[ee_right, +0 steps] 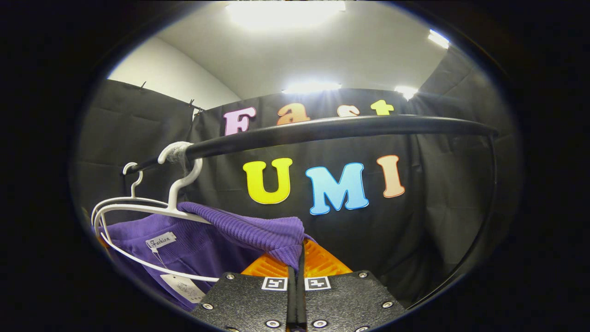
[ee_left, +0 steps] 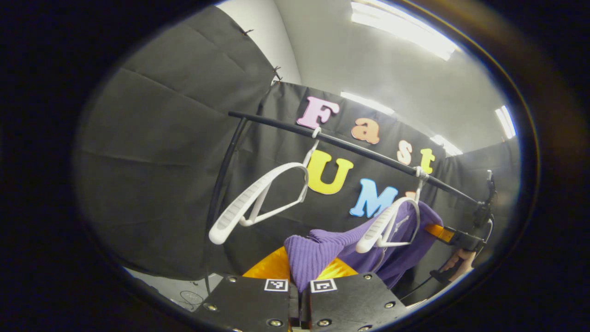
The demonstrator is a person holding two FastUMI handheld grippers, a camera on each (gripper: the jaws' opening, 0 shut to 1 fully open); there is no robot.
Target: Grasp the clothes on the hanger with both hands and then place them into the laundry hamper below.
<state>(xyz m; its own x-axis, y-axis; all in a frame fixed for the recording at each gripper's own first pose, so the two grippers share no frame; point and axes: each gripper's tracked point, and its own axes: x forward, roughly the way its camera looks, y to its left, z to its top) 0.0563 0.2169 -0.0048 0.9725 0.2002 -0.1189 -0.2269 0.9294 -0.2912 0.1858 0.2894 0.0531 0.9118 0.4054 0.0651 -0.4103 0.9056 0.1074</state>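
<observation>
— While both claws have the purple sweater [ee_left: 318, 253] pinched, what should the person watch for?

— Each has its fingers pressed together on a fold of knit: the left claw [ee_left: 299, 288] on the ribbed edge straight ahead of its tips, the right claw [ee_right: 296, 272] on the fold just past its own. My guess is the sweater has to come up and off the white hanger [ee_left: 389, 223] first, both ends lifting evenly, or the collar will snag on the hanger's arm.

— And the hanger itself?

— It hooks on the black rail [ee_right: 332, 129] above and left of the right claw. A second hanger [ee_left: 258, 198], bare, hangs up and left of the left claw.

— Where's the hamper?

— I can't see it; the task says below. Black cloth walls close in the booth, with bright ceiling lights [ee_right: 283, 11] overhead.
</observation>
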